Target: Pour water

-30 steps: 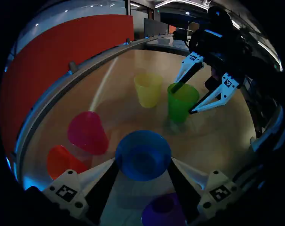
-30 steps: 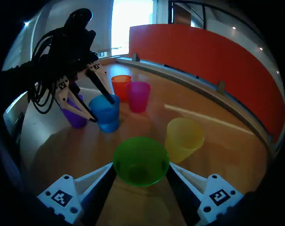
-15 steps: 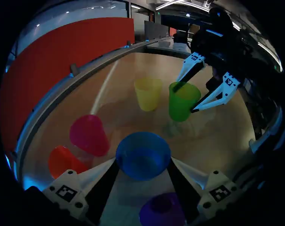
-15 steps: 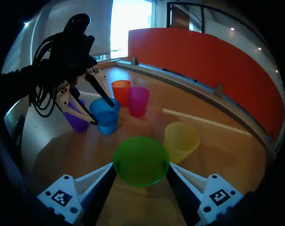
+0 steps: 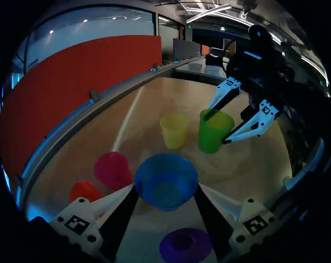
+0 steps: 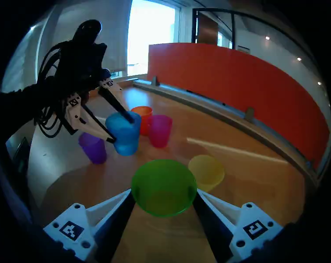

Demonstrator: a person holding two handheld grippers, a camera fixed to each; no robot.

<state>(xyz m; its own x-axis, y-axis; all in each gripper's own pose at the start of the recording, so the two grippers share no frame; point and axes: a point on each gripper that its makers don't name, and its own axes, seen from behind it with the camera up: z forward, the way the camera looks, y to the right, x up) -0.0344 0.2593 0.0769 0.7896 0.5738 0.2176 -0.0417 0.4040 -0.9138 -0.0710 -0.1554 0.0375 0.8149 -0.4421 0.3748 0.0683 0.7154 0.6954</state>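
Both cups gripped, level, pre-pour.
L gripper point(image 5: 165, 189) jaws pinch blue cup point(image 5: 166, 180) by its sides; R gripper point(image 6: 163, 193) jaws pinch green cup point(image 6: 163, 186) the same way. Both kept upright, prob. to avoid spilling, seemingly lifted off table point(image 5: 253, 162). Water level: can't tell.

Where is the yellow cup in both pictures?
Left gripper view: the yellow cup stands just above the middle, left of the green cup.
Right gripper view: the yellow cup sits right of the middle, just right of the green cup.
Shared landmark: the green cup next to it.
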